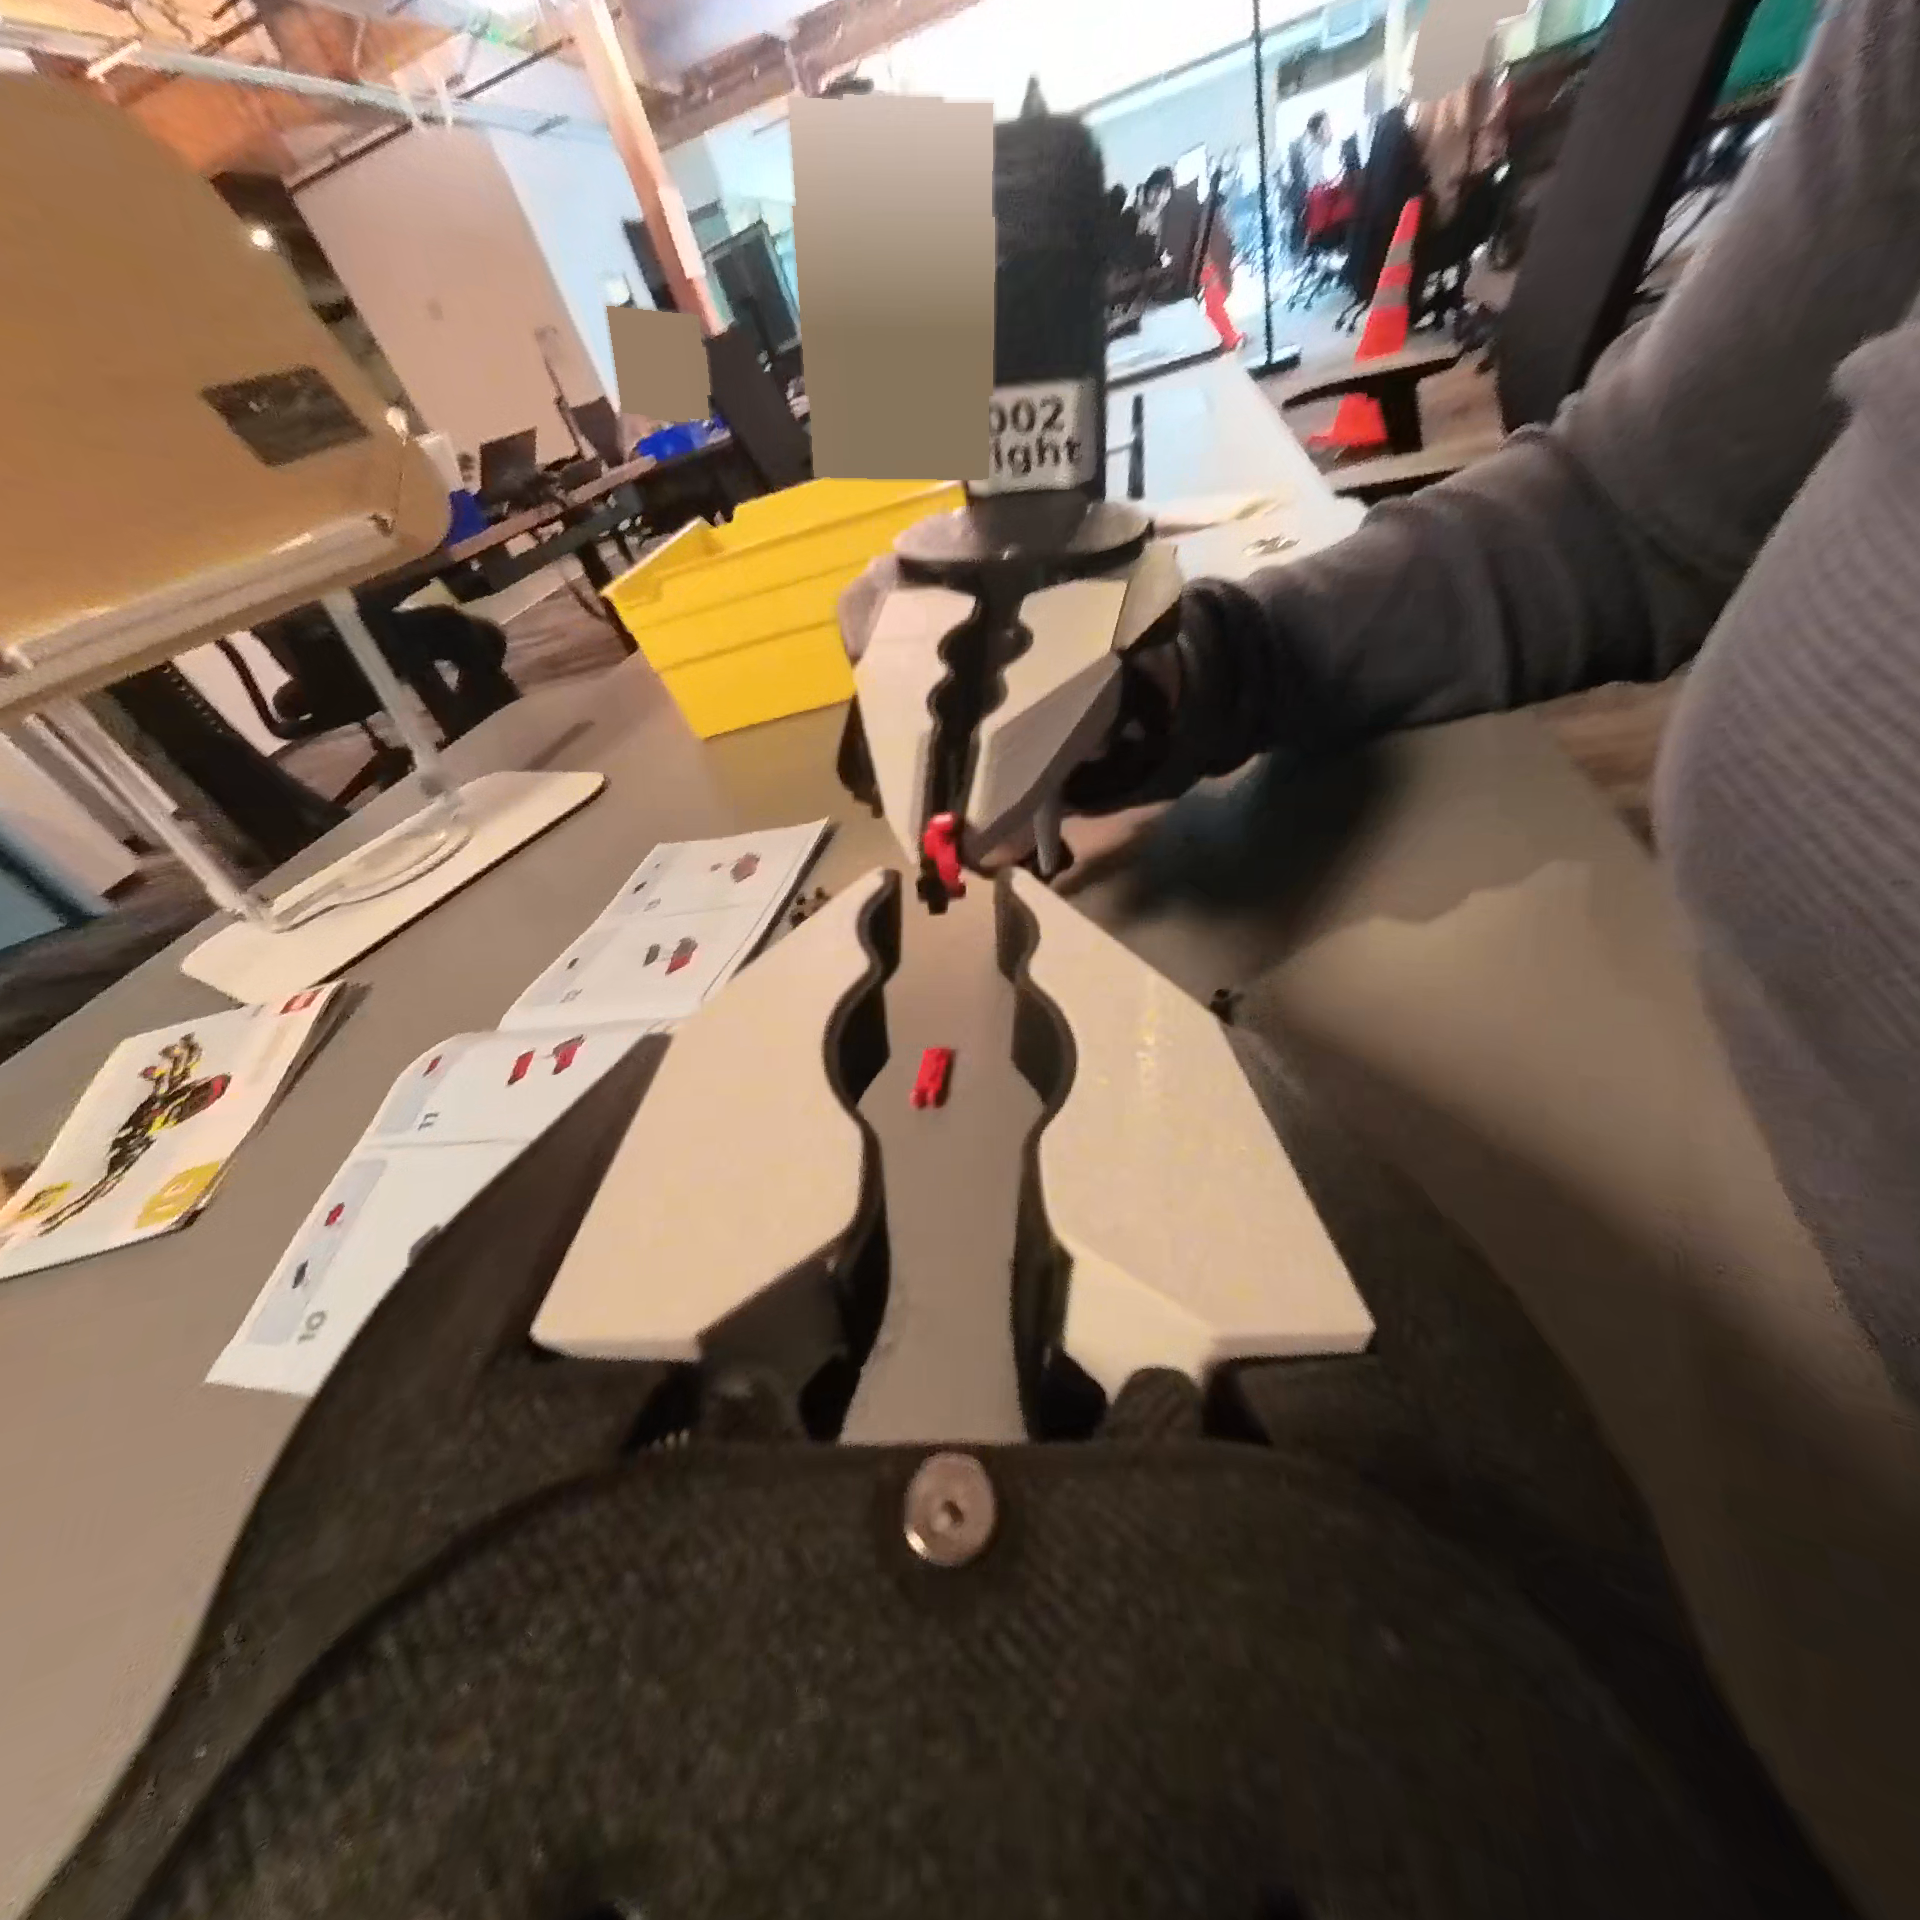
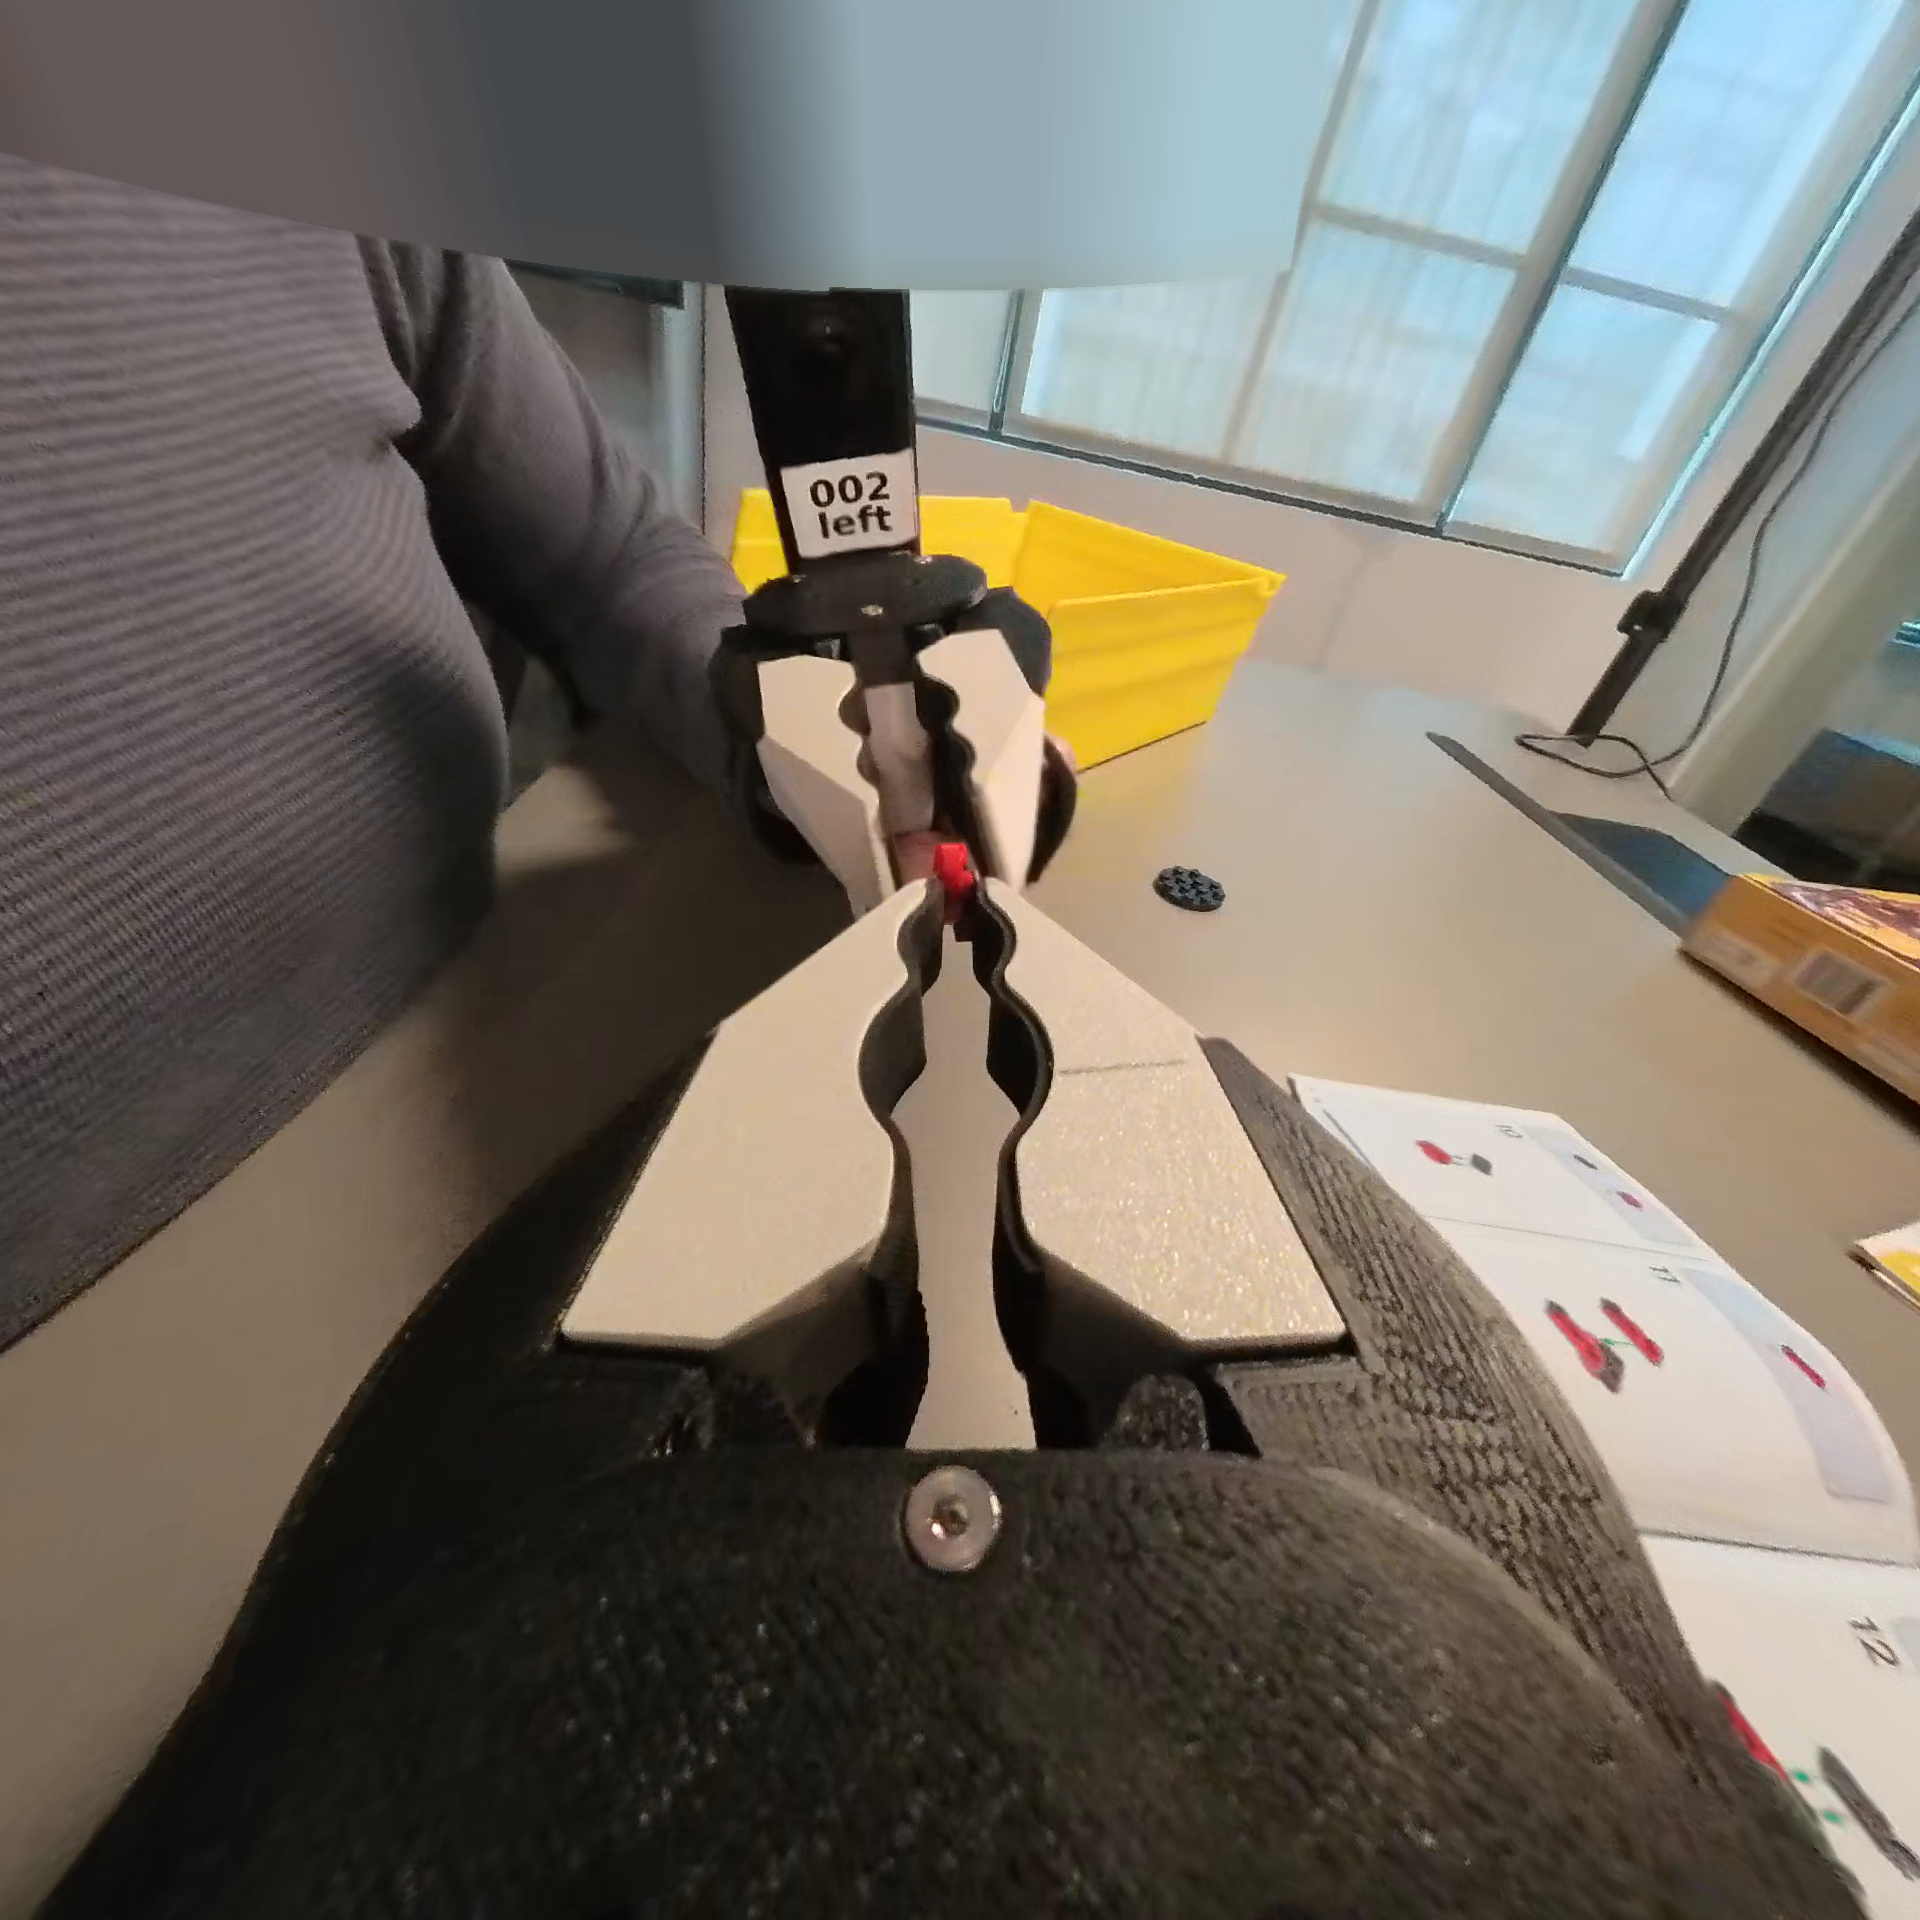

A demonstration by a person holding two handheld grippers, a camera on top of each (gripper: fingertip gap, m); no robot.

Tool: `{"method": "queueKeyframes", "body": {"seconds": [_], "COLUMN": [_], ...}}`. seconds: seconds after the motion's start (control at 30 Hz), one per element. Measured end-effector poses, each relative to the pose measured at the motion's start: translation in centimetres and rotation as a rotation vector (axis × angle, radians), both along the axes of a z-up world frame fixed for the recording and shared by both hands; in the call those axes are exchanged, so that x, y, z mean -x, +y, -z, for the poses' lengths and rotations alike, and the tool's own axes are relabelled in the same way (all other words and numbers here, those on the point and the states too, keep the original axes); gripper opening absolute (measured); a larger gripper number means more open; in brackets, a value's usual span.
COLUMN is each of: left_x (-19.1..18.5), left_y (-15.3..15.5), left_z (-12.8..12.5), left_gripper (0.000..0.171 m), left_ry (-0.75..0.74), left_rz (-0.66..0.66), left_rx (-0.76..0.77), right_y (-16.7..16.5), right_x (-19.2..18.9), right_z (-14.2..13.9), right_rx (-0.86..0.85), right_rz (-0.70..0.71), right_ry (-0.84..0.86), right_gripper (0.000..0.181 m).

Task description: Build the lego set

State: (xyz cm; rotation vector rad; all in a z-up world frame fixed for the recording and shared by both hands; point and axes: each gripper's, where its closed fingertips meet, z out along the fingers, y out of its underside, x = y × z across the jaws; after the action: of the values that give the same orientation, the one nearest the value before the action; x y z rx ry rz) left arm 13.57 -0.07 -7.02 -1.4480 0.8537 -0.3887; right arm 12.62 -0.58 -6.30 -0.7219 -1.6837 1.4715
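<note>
My right gripper (image 2: pixel 953 902) is shut on a small red and black lego piece (image 2: pixel 951 871) and holds it above the grey table (image 2: pixel 1351 831). In the left wrist view the right gripper (image 1: pixel 954 864) points down at me with that piece (image 1: pixel 941 850) at its tips. My left gripper (image 1: pixel 950 891) is open and empty, its tips on either side just below the held piece. A second small red lego piece (image 1: pixel 932 1075) lies on the table between my left fingers. The two grippers face each other tip to tip.
A yellow bin (image 1: pixel 758 634) stands behind the grippers. An open instruction booklet (image 1: pixel 634 987) and a second booklet (image 1: pixel 156 1122) lie to the left, by a lamp base (image 1: pixel 416 862). A black round piece (image 2: pixel 1190 889) and a box (image 2: pixel 1818 977) lie to the right. The person's torso (image 1: pixel 1787 831) is close by. My left and right fingertips are right by each other.
</note>
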Motion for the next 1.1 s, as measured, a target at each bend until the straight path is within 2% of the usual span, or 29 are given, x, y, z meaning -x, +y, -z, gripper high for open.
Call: {"method": "queueKeyframes", "body": {"seconds": [0.07, 0.4, 0.6, 0.7, 0.77, 0.83, 0.97, 1.1], "left_x": [-0.1, 0.3, 0.3, 1.2, 1.9, 2.2, 2.5, 2.5], "left_y": [-0.2, 0.0, -0.1, 0.4, 0.6, 0.6, 0.6, 0.5], "left_z": [-0.1, 0.1, 0.6, 1.7, 2.5, 3.2, 4.9, 5.6], "left_gripper": [0.011, 0.008, 0.008, 0.008, 0.008, 0.008, 0.008, 0.008], "left_ry": [-0.007, -0.015, -0.035, 0.072, 0.193, 0.313, 0.561, 0.668], "left_rz": [0.008, -0.003, 0.032, -0.019, -0.063, -0.089, -0.117, -0.126], "left_rx": [-0.007, 0.021, 0.094, 0.089, 0.049, -0.007, -0.129, -0.189], "right_y": [-0.2, 0.0, 0.3, 2.8, 4.6, 5.1, 4.7, 4.8], "right_x": [0.1, 0.1, 0.1, 0.1, -0.2, -0.6, -0.7, -0.6], "right_z": [0.2, 0.1, 0.6, 2.4, 4.9, 6.7, 8.6, 9.4], "right_rx": [-0.008, -0.006, -0.054, -0.130, -0.206, -0.234, -0.214, -0.229], "right_rz": [-0.005, 0.004, 0.024, 0.127, 0.199, 0.213, 0.193, 0.202], "right_ry": [0.003, 0.024, -0.010, -0.176, -0.356, -0.459, -0.579, -0.608], "right_gripper": [0.003, 0.003, 0.004, 0.023, 0.025, 0.021, 0.017, 0.017]}}
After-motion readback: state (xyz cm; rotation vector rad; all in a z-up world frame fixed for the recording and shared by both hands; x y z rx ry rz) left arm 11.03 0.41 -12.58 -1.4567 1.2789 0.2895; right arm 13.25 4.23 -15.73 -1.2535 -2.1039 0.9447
